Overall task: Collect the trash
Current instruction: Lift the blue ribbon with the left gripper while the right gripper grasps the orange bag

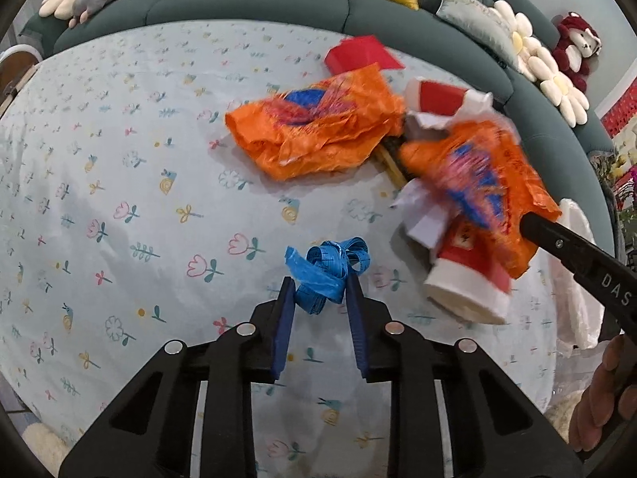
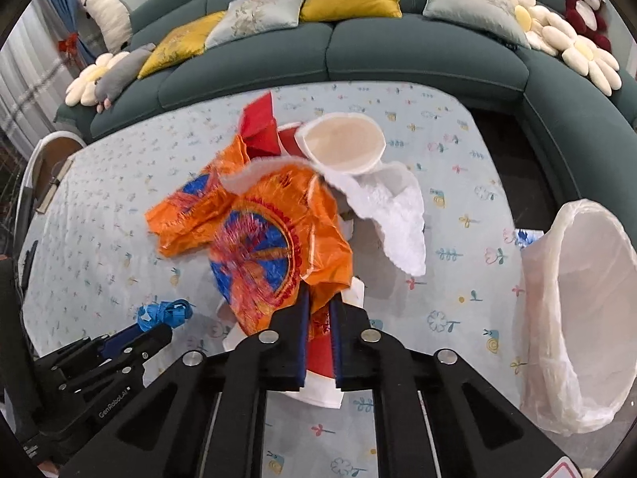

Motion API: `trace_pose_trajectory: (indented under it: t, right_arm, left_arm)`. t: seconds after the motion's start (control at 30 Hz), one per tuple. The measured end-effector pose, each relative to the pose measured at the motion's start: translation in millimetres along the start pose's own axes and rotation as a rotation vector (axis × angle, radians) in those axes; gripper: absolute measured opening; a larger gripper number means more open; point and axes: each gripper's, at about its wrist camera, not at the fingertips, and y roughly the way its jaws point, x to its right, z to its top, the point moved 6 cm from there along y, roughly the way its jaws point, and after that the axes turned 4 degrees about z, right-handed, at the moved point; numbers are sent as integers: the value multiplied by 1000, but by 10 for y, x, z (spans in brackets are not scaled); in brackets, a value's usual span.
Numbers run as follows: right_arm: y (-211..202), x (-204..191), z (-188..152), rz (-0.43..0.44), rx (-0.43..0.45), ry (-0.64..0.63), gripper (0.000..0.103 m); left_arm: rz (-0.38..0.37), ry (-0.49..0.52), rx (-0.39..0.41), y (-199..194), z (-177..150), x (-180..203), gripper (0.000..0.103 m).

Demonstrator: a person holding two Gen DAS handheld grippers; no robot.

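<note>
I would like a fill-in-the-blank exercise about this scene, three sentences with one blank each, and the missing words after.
1. The left gripper is closed on a crumpled ____ ribbon-like tape.
2. The right gripper pinches an orange plastic wrapper together with a red and white paper ____.
3. The white bin with a clear plastic liner stands on the ____ side of the right wrist view, on the floral tablecloth.

Missing words: blue; cup; right
</note>
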Motion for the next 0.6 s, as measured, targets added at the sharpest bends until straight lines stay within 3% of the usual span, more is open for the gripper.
trace_pose_trajectory:
  t: [0.27, 0.6]
  right_arm:
    - [-515, 82, 142, -8, 117, -9, 5]
    - [-1375, 531, 299, -42, 294, 50, 5]
  left_arm:
    - [-46, 23, 88, -426, 160, 326, 24]
    - [-128, 108, 175, -916, 307, 1089, 24]
